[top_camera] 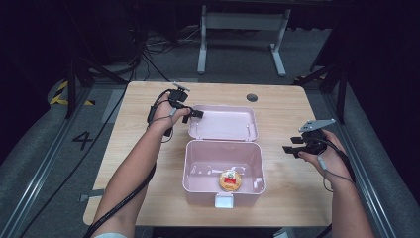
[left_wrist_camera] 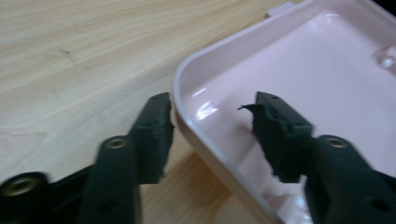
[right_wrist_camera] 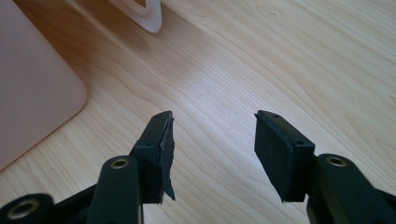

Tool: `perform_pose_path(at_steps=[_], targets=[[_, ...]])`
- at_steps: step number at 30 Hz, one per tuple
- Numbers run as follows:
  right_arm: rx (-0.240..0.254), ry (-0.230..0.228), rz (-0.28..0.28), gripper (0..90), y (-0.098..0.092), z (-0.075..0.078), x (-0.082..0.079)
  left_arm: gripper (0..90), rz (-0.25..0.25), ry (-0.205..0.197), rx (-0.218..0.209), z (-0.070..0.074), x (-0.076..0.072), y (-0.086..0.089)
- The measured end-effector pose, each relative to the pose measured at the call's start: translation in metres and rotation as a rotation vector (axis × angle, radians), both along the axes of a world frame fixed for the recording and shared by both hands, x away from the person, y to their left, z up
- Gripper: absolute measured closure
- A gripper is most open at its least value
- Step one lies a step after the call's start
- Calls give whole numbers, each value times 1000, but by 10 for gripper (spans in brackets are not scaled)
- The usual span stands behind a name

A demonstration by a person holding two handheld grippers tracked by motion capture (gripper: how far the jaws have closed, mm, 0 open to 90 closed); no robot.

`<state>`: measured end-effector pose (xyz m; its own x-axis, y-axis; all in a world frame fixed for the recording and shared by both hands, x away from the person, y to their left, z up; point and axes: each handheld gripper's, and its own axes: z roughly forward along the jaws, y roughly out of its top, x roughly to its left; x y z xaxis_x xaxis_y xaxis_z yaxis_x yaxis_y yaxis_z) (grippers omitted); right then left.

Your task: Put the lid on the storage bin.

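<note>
A small round red-and-yellow item [top_camera: 230, 180] lies in the open pink plastic box [top_camera: 194, 168], mid-table; its hinged lid [top_camera: 225, 122] lies flat behind.

Light wooden desk [top_camera: 138, 99], dark round hole [top_camera: 252, 97] near far edge. Open pink box [top_camera: 195, 163] at centre, lid [top_camera: 225, 121] flat behind it.

The high view is lit from above onto the wooden table [top_camera: 148, 99], which stands bright while the floor and everything beyond the table's far edge sink into near black, and the whole picture is soft and slightly grainy. In the left gripper view a white glare patch sits on the glossy pink lid [left_wrist_camera: 299, 70] near its rounded corner, and the black jaws at the bottom are blurred, with a shadow under the lid's rim. In the right gripper view the wood grain is sharp at centre, a soft shadow falls beside the pink box [right_wrist_camera: 32, 84], and the jaw bases blur.
</note>
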<state>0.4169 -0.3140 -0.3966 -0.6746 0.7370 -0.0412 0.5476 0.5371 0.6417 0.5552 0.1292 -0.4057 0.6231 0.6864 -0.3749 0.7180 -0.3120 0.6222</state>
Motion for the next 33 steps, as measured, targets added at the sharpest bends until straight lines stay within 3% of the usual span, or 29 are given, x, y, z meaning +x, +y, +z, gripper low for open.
perform_pose_path(at_steps=[6, 9, 18, 28, 33], targets=[[-5, 1, 4, 483, 1, -1, 0, 663, 42, 18, -43, 3, 2, 8], [-6, 0, 6, 483, 1, -1, 0, 669, 53, 24, -36, 5, 2, 10], [-6, 3, 13, 484, 3, -2, 2, 699, 66, -76, -1, 28, -5, 8], [-9, -3, 31, 485, 8, 0, 4, 732, 75, -205, -30, 61, -20, 13], [5, 3, 42, 505, 12, 3, 4, 746, 71, -236, -61, 74, -27, 16]])
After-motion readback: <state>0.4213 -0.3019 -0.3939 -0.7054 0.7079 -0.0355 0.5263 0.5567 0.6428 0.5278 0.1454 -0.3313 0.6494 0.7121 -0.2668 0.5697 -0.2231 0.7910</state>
